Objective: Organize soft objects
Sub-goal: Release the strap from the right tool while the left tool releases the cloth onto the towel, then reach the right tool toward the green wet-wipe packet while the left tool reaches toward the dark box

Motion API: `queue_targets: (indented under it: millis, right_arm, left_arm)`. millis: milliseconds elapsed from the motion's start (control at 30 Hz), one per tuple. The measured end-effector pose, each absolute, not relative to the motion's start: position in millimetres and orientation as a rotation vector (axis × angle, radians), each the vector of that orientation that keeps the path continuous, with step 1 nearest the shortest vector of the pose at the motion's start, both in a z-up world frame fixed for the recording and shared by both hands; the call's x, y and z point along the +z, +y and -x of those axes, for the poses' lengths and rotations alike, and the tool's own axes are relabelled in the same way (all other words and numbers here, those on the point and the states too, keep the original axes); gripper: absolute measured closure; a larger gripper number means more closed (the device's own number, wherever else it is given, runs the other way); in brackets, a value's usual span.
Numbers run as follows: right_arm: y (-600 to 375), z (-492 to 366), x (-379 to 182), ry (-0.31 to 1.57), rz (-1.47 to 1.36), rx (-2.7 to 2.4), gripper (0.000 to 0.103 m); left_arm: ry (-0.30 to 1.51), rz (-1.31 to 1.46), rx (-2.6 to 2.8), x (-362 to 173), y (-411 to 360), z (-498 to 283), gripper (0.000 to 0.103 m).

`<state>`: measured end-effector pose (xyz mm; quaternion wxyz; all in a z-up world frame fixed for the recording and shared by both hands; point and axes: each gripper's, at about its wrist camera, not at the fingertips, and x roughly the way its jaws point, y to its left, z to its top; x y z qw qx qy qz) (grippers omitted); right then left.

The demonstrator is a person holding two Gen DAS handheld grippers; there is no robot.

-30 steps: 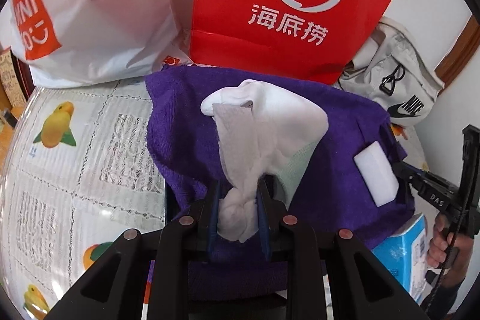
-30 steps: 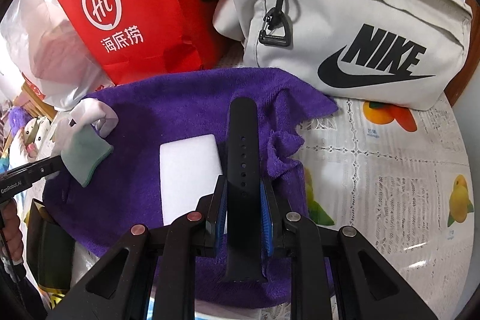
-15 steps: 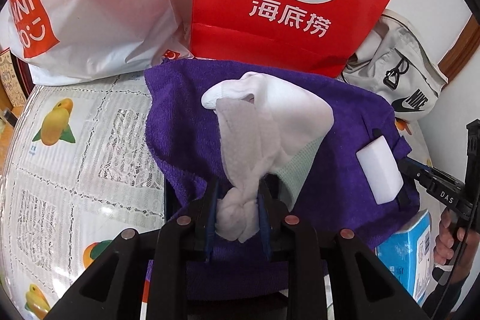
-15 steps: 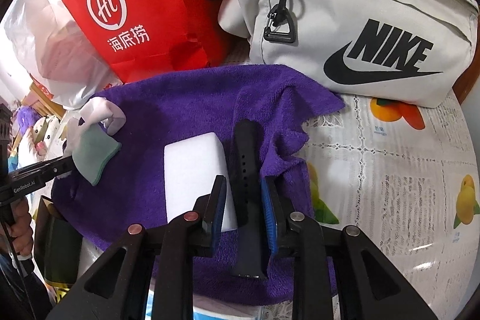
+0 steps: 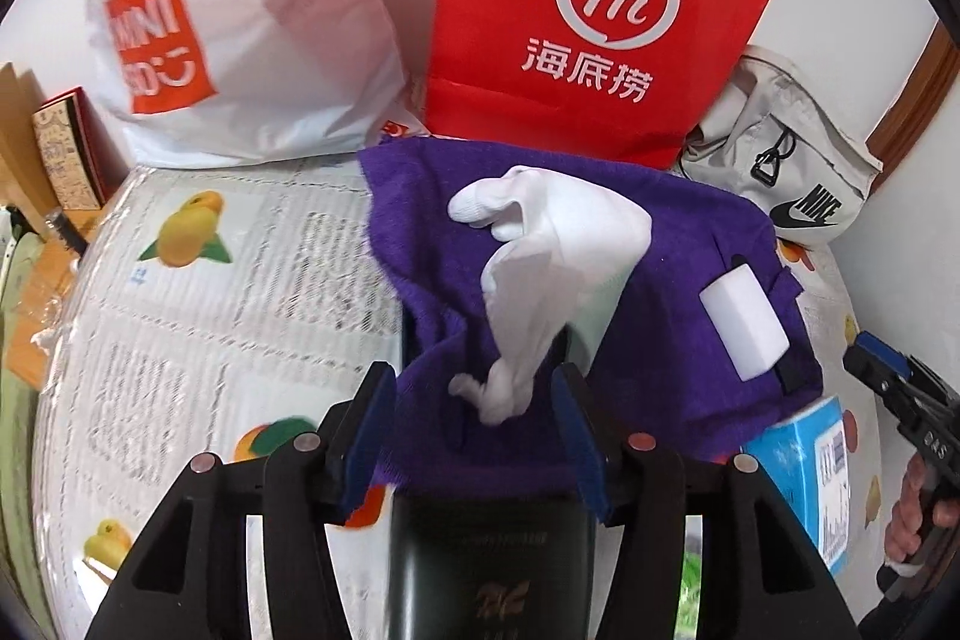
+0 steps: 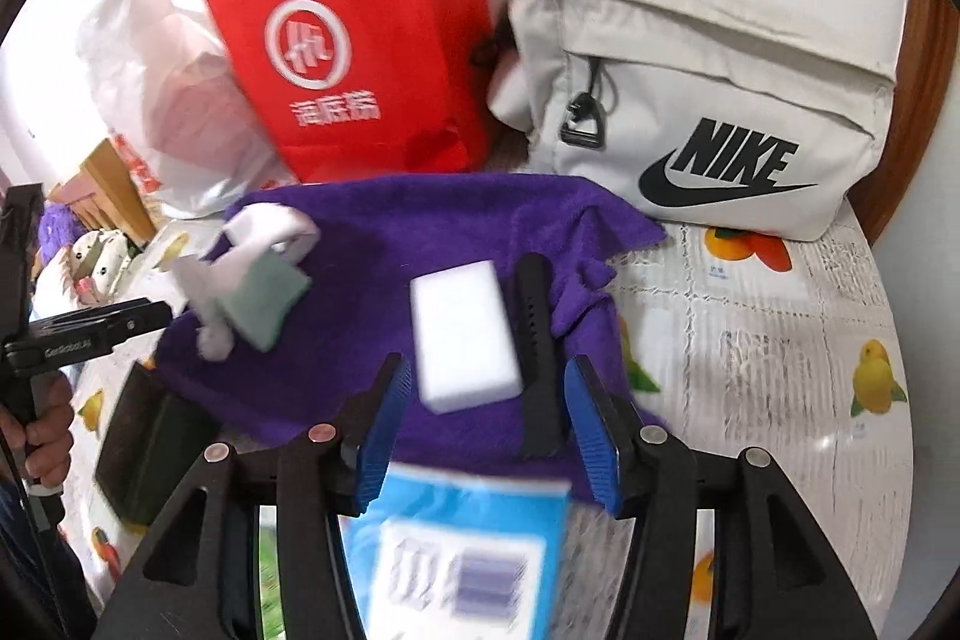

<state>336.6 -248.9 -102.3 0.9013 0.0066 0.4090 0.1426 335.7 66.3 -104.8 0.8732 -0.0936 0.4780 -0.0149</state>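
Observation:
A purple towel (image 5: 678,316) lies spread on the table and also shows in the right wrist view (image 6: 420,226). A white sock (image 5: 552,250) lies on it, its cuff end between the open jaws of my left gripper (image 5: 474,418); the sock also shows in the right wrist view (image 6: 252,274). A white sponge block (image 6: 465,334) and a black strap (image 6: 537,334) lie side by side on the towel, just ahead of my open right gripper (image 6: 486,424). The sponge also shows in the left wrist view (image 5: 744,322).
A red paper bag (image 5: 606,10), a white plastic bag (image 5: 228,22) and a grey Nike bag (image 6: 708,112) stand behind the towel. A blue box (image 6: 462,556) and a black case (image 5: 492,562) lie at the near edge. The tablecloth (image 6: 774,352) has a fruit print.
Both grippers have opened and drawn back. The left let go of the sock; the right let go of the black strap, which now lies on the towel beside the sponge.

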Motion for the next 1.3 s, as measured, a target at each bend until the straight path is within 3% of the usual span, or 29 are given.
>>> queue_targets:
  millis: [167,333,667,967,1300]
  right_arm:
    - [-228.6,-297.0,-97.7,0.816,0.002,0.341,0.039]
    - [-200.3,-253.3,-109.9,0.817,0.053,0.415,0.038]
    - [-147.4,-216.3,-146.4,0.880,0.220,0.481,0.024]
    - [-117.1,-215.3,-175.4,0.918,0.435,0.409,0.024]
    - [-104.6,-234.6,-196.9,1.018,0.461,0.385,0.024]
  left_arm:
    - [0.982,0.202,-0.021,-94.7,72.4,-308.5,0.048]
    - [0.975,0.238,-0.017,-94.2,82.8,-280.4,0.048]
    - [0.961,0.282,-0.065,-105.2,96.7,-239.9,0.043]
    - [0.930,0.282,-0.062,-115.9,113.5,-216.6,0.043]
    - [0.921,0.336,-0.087,-125.9,133.3,-207.2,0.043]
